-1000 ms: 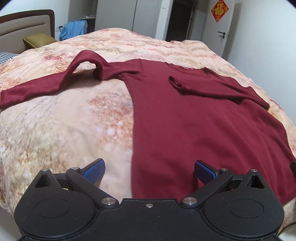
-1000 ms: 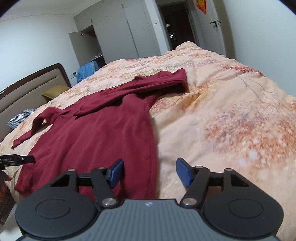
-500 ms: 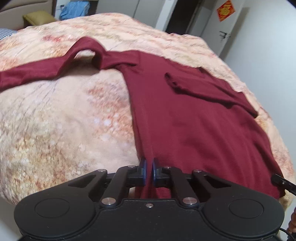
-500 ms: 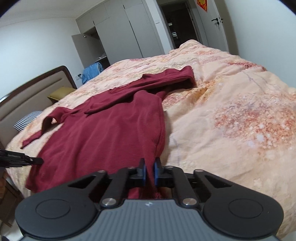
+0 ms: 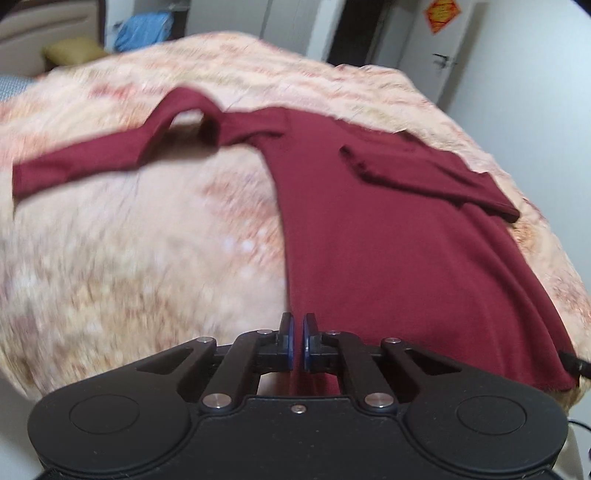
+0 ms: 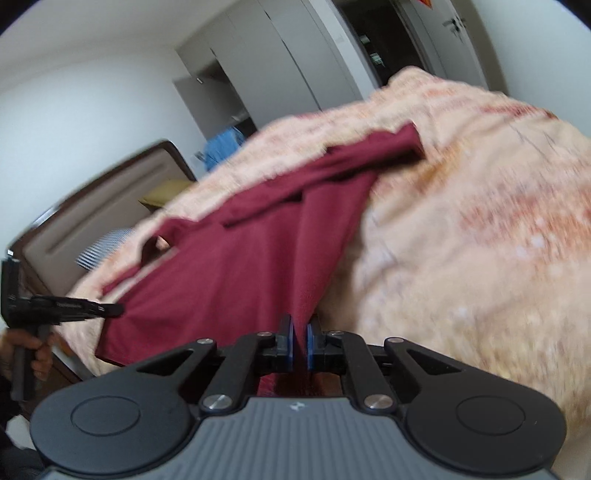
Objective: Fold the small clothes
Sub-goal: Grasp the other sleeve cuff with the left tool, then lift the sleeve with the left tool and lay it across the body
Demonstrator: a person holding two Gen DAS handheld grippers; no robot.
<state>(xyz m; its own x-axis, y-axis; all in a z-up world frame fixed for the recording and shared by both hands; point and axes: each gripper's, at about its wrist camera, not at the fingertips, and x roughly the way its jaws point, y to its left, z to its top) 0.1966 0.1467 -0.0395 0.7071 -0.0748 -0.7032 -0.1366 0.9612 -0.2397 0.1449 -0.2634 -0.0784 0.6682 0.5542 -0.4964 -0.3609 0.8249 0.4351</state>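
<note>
A dark red long-sleeved top lies spread on a bed. One sleeve stretches out to the left; the other sleeve is folded across the chest. My left gripper is shut on the hem at the top's near left corner. In the right wrist view the same top runs away from my right gripper, which is shut on the hem at the other near corner. The cloth there is lifted and pulled taut. The left gripper shows at that view's left edge, held by a hand.
The bed's peach floral quilt fills most of both views. A headboard, a yellow pillow and a striped pillow lie at the far end. White wardrobes, blue clothing and a door stand behind.
Both grippers went from open to shut on the hem corners of the top. Since then the hem has been raised and drawn taut, and both views have tilted and blurred.
</note>
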